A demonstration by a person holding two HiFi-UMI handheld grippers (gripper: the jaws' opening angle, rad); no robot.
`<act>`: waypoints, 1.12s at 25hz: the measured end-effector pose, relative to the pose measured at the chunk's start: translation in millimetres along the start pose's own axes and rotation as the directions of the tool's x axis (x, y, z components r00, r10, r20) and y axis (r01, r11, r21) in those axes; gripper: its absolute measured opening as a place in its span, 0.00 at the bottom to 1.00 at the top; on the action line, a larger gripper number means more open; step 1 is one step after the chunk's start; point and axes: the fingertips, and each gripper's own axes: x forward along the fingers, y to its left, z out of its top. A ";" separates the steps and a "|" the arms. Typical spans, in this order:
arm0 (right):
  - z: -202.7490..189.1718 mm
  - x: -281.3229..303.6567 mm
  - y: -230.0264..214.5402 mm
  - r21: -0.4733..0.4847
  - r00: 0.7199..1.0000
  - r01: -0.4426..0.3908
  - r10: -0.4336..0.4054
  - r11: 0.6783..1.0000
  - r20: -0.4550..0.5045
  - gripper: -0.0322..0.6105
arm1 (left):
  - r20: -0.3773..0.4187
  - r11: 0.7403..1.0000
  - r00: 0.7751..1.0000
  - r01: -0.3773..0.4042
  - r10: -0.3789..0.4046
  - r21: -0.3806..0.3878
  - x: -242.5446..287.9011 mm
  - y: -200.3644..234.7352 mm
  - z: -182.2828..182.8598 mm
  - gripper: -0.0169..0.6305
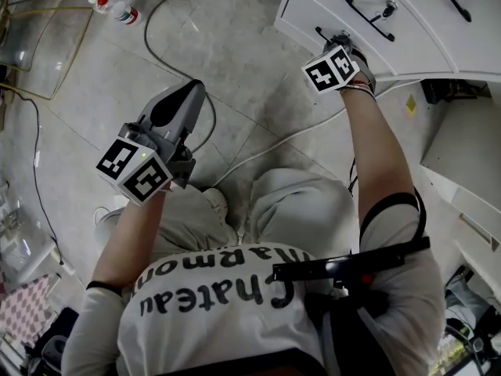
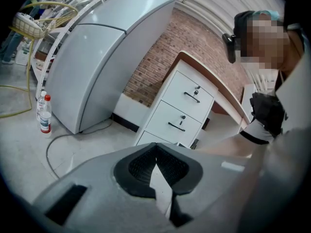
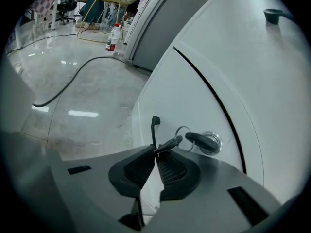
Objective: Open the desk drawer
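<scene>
**Thin grip on the drawer handle, with a key in the way**

The right gripper (image 3: pixel 154 152) had its jaws closed on the black handle (image 3: pixel 154 130) of what looked like the bench's lowest drawer (image 3: pixel 165 96), which sat shut, flush with the front beside it. Only the very tips of the pads held the bar, and near one end of it. A pull could therefore have slid the jaws off or skewed the drawer in its runners. The key (image 3: pixel 170 143) dangling on a ring from the lock (image 3: pixel 212 142) lay against the jaw tip, and whether it was pinched along with the handle was hard to tell from this angle. If it was, pulling might have bent it or twisted the lock. A locked drawer would simply have torn the grip loose. The gripper also pointed steeply down, so a pull along its own line would have lifted rather than drawn. The left gripper (image 1: pixel 184 92) hung over the floor (image 1: pixel 235 45), jaws together on nothing, well apart from the bench and offering no bracing
</scene>
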 end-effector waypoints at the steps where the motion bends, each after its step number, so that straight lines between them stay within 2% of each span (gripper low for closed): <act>1: 0.7 -2.6 3.6 -0.004 1.000 -0.003 0.003 1.000 0.002 0.10 | 0.003 1.000 1.000 0.001 -0.001 -0.005 0.5 0.3 -0.8 0.05; 11: -4.5 -30.2 50.6 -0.023 1.000 -0.028 0.028 0.999 -0.008 0.10 | 0.053 0.998 0.997 0.049 -0.047 -0.041 21.7 -7.9 7.3 0.05; 17: -6.9 -46.1 72.0 0.005 0.999 -0.025 0.025 1.000 -0.024 0.10 | 0.089 0.995 0.993 0.088 -0.082 -0.057 30.9 -19.4 14.6 0.05; 23: -5.4 -71.7 121.4 -0.011 0.999 -0.035 0.035 0.999 -0.017 0.09 | 0.127 0.992 0.988 0.100 -0.089 -0.081 31.8 -18.0 21.2 0.05; 28: -5.2 -82.8 135.0 0.020 0.999 -0.035 0.036 0.999 -0.041 0.09 | 0.158 0.990 0.983 0.106 -0.090 -0.096 31.4 -14.4 26.1 0.05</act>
